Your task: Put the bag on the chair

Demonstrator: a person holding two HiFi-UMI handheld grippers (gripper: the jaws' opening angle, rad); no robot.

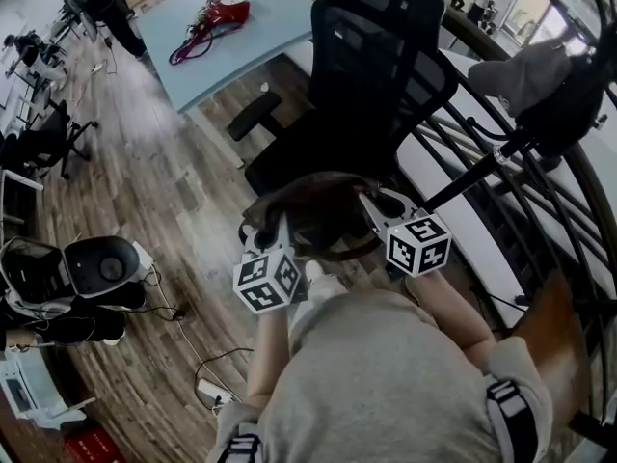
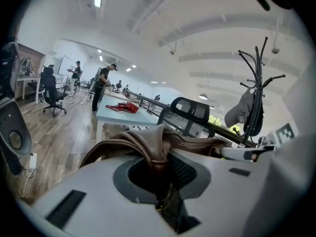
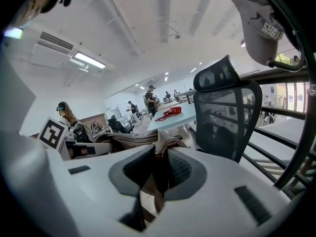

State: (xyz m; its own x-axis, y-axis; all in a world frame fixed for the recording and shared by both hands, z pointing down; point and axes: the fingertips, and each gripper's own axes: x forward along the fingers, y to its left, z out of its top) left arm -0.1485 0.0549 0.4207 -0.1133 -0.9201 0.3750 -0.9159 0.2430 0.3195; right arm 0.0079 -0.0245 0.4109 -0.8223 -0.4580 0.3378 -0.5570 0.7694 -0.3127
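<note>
Over wood floor [image 1: 145, 162], left gripper [image 1: 274, 231] and right gripper [image 1: 374, 204], side by side, clamp bag [image 1: 323, 208] before chair [image 1: 376, 75]

The bag [image 1: 323, 210] is brown soft leather, crumpled, and clamped at its top edge by the left gripper [image 1: 277, 230] and the right gripper [image 1: 376, 205]. It hangs over the front of the seat of the chair [image 1: 381, 75], a black, upright, mesh-backed office chair with a headrest.

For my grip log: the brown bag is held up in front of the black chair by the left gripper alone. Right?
No: both grippers hold it. The right gripper view shows the right gripper shut on the brown bag, like the left gripper. It is in front of the black chair.
</note>
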